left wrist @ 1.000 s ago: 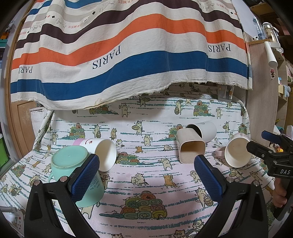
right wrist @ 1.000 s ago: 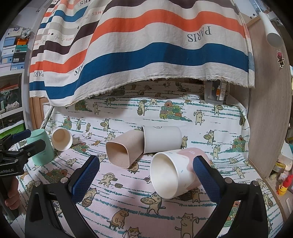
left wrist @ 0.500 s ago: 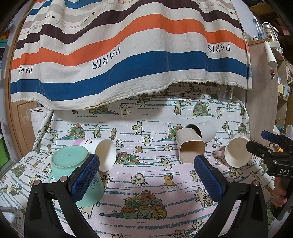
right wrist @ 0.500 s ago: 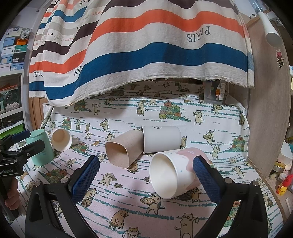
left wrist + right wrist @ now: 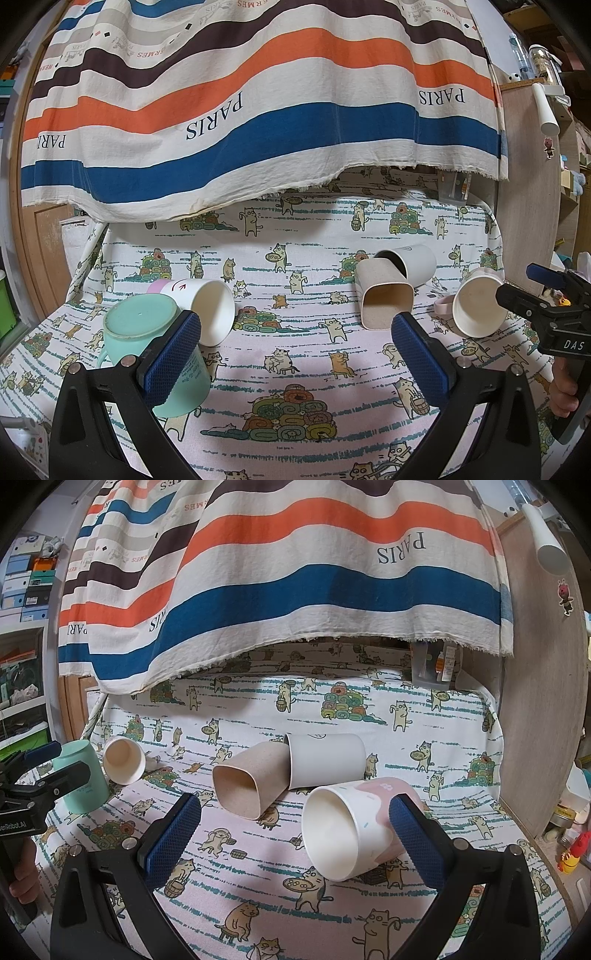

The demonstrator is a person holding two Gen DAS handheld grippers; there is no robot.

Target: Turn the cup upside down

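Both the left gripper [image 5: 295, 354] and right gripper [image 5: 295, 834] stood wide open, holding nothing. The pink-and-white cup [image 5: 354, 830] lay on its side on the cat-print cloth [image 5: 258, 886], possibly touching the right gripper's textured blue pad [image 5: 413, 845]. A square-mouthed beige tumbler [image 5: 247, 779] lay beside it.

striped cloth [image 5: 258, 110], cat-print tablecloth [image 5: 295, 354], storage boxes [image 5: 26, 576]

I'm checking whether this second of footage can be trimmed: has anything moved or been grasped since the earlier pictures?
Nothing visibly changed: both hand-held grippers, left and right, hang open over the cat-print cloth, and the mint-green upside-down mug and pink-and-white paper cup on its side lie as before.
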